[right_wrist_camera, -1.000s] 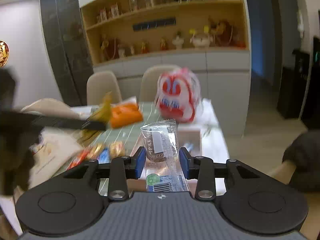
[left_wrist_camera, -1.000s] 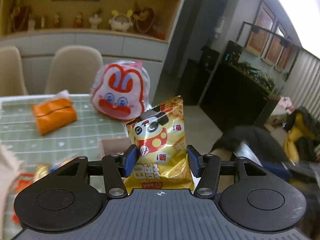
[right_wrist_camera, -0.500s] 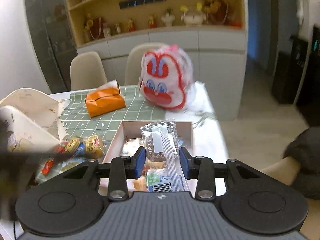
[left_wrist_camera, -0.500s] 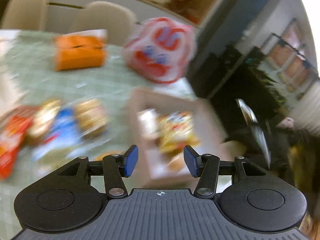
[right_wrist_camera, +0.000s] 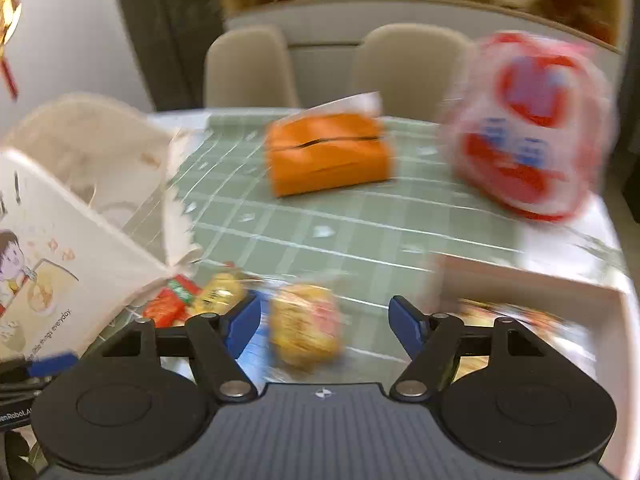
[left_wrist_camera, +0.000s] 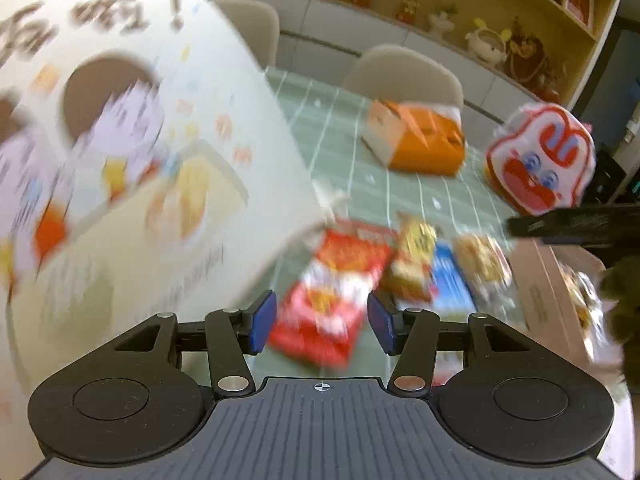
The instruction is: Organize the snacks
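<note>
The landmark taken here is the shallow pale box at the right end of the green checked table. Blurred snack packets are seen lying inside it.

In the left wrist view the left gripper is seen with its blue pads set apart and nothing pressed between them. A red snack packet is framed between the pads, lying on the table to the left of the box; whether the pads reach it cannot be told through the blur. Between that packet and the box a yellow packet, a blue packet and a pale clear-wrapped packet are laid close together. A large white printed bag is stood further left of the box, filling that side of the view.

In the right wrist view the right gripper is shown with its jaws wide and empty, having just been opening. A yellow-orange packet is seen below and between the pads, on the table just left of the box, untouched by them as far as can be told.

Beyond the box, an orange tissue pack and a red-and-white rabbit-faced bag are placed on the table.
</note>
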`<action>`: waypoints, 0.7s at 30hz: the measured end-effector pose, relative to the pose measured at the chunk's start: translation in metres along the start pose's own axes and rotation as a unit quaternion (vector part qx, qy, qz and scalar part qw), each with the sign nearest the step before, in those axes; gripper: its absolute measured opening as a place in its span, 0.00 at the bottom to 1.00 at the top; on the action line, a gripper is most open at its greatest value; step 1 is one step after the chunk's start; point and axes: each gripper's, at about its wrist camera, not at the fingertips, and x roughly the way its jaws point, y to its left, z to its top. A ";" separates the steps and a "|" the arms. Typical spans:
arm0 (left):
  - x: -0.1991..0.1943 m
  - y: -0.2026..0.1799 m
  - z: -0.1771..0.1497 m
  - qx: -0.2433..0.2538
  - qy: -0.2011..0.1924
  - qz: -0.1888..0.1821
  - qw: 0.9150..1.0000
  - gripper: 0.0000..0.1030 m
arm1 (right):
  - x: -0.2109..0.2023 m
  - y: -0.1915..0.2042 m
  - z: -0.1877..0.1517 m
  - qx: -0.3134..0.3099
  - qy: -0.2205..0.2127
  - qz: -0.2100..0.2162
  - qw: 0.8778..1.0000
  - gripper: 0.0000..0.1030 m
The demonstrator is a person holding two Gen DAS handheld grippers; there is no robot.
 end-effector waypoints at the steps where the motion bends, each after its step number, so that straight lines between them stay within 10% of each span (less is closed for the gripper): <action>1: 0.005 -0.002 0.007 0.011 -0.008 -0.002 1.000 0.54 | 0.015 0.012 0.004 -0.008 0.006 -0.006 1.000 0.70; 13: 0.066 -0.021 -0.003 0.122 0.027 -0.032 0.992 0.55 | 0.117 0.074 0.032 -0.043 0.059 -0.009 0.997 0.70; 15: 0.068 -0.024 -0.009 0.152 0.050 -0.005 0.987 0.58 | 0.127 0.079 0.026 -0.049 0.090 -0.005 0.995 0.56; 21: 0.047 -0.009 -0.016 0.094 0.075 -0.025 0.992 0.40 | 0.104 0.066 0.008 -0.021 0.118 0.023 0.992 0.52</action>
